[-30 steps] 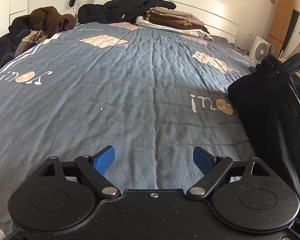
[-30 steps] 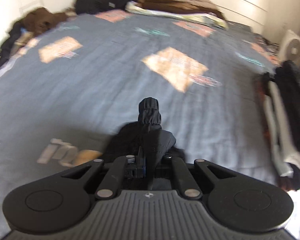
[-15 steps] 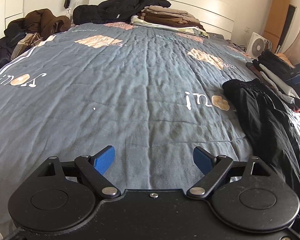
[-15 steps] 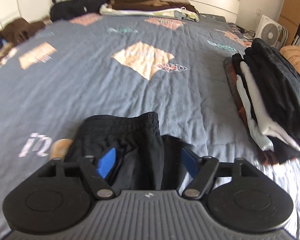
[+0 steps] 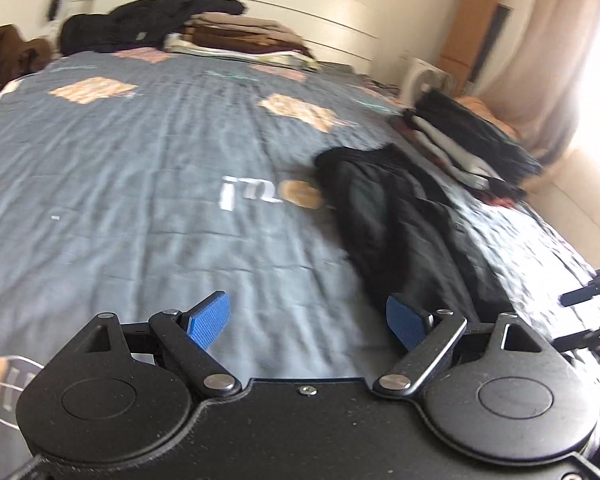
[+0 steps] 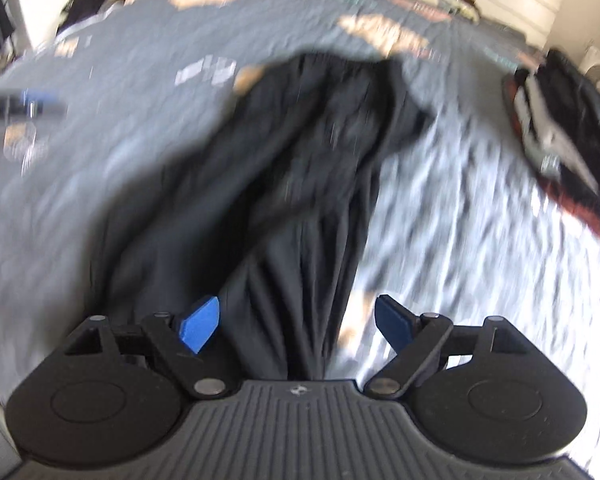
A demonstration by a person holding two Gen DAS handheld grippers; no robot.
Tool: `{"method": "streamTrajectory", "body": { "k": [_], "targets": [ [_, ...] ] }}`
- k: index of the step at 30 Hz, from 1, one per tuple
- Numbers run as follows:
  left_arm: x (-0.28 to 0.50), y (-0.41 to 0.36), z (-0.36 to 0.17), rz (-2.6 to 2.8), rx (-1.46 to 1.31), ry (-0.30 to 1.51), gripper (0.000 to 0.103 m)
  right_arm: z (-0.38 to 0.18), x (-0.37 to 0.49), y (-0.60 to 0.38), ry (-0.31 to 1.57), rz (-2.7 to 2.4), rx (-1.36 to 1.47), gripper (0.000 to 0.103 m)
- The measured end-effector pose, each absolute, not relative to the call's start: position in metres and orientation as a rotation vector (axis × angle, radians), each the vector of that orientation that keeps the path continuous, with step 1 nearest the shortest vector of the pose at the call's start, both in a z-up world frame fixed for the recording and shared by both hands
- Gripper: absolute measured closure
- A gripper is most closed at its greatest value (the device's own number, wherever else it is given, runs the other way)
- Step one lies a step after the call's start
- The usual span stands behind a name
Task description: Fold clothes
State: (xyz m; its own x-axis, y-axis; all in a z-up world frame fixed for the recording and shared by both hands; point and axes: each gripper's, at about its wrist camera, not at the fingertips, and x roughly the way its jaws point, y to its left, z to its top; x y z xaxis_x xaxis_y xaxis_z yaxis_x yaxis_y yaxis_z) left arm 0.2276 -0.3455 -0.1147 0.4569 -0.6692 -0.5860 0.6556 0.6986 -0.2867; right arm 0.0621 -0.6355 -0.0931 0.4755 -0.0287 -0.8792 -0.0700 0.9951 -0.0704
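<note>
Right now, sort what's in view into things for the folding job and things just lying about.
For the job:
- crumpled black fabric garment
- open left gripper
- open right gripper

Lying about:
- grey patterned quilt
- folded clothes stack at the quilt's edge
- white fan

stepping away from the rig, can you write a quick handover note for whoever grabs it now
Left gripper: open, holding nothing, over the blanket beside the black garment.
Right gripper: open, fingers either side of the garment's near end, not clamped.
The garment lies stretched lengthwise on the bed, bunched and unfolded. Folded stack sits at the right edge.
Done: garment laid down.
Left: flatten it, fold it, add it to the stack.
</note>
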Motion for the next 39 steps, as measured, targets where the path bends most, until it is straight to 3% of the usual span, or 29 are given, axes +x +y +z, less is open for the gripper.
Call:
{"method": "streamTrajectory", "body": {
  "k": [7, 15, 17, 18, 19, 20, 22, 23, 24, 26, 33, 34, 35, 37, 39],
  "targets": [
    [0.158, -0.376, -0.136, -0.939, -0.045, 0.807, 0.018, -0.109, 0.034, -0.654, 0.974, 0.112, 0.072, 0.019],
    [0.107, -0.403, -0.165, -0.950, 0.006, 0.866, 0.020, -0.127, 0.040, -0.653, 0.994, 0.195, 0.108, 0.019],
    [0.101, -0.412, -0.168, -0.961, 0.011, 0.867, 0.028, -0.132, 0.041, -0.655, 0.991, 0.210, 0.140, 0.024],
    [0.099, -0.415, -0.169, -0.968, 0.015, 0.867, 0.031, -0.136, 0.041, -0.657, 0.996, 0.202, 0.174, 0.043],
    [0.098, -0.418, -0.169, -0.971, 0.020, 0.870, 0.034, -0.140, 0.041, -0.661, 1.003, 0.191, 0.213, 0.084],
    [0.098, -0.419, -0.170, -0.972, 0.026, 0.874, 0.038, -0.143, 0.042, -0.664, 1.010, 0.180, 0.251, 0.101],
    [0.096, -0.422, -0.170, -0.972, 0.037, 0.882, 0.049, -0.141, 0.033, -0.671, 1.005, 0.163, 0.303, 0.101],
    [0.096, -0.424, -0.171, -0.973, 0.042, 0.886, 0.064, -0.139, 0.028, -0.675, 1.001, 0.155, 0.327, 0.101],
    [0.095, -0.425, -0.171, -0.973, 0.048, 0.890, 0.071, -0.137, 0.022, -0.678, 0.997, 0.146, 0.351, 0.102],
    [0.095, -0.427, -0.172, -0.975, 0.055, 0.899, 0.077, -0.133, 0.012, -0.686, 0.988, 0.129, 0.398, 0.102],
    [0.095, -0.423, -0.174, -0.977, 0.076, 0.913, 0.074, -0.126, -0.022, -0.711, 0.981, 0.056, 0.549, 0.102],
    [0.095, -0.422, -0.174, -0.966, 0.077, 0.917, 0.066, -0.132, -0.026, -0.714, 1.009, 0.029, 0.552, 0.102],
    [0.097, -0.420, -0.173, -0.951, 0.076, 0.925, 0.051, -0.136, -0.029, -0.718, 1.029, 0.022, 0.554, 0.101],
    [0.099, -0.410, -0.171, -0.933, 0.051, 0.922, 0.035, -0.137, -0.035, -0.721, 1.023, 0.031, 0.563, 0.097],
    [0.103, -0.399, -0.169, -0.948, 0.004, 0.926, 0.035, -0.133, -0.042, -0.727, 0.988, 0.052, 0.602, 0.089]
  ]
}}
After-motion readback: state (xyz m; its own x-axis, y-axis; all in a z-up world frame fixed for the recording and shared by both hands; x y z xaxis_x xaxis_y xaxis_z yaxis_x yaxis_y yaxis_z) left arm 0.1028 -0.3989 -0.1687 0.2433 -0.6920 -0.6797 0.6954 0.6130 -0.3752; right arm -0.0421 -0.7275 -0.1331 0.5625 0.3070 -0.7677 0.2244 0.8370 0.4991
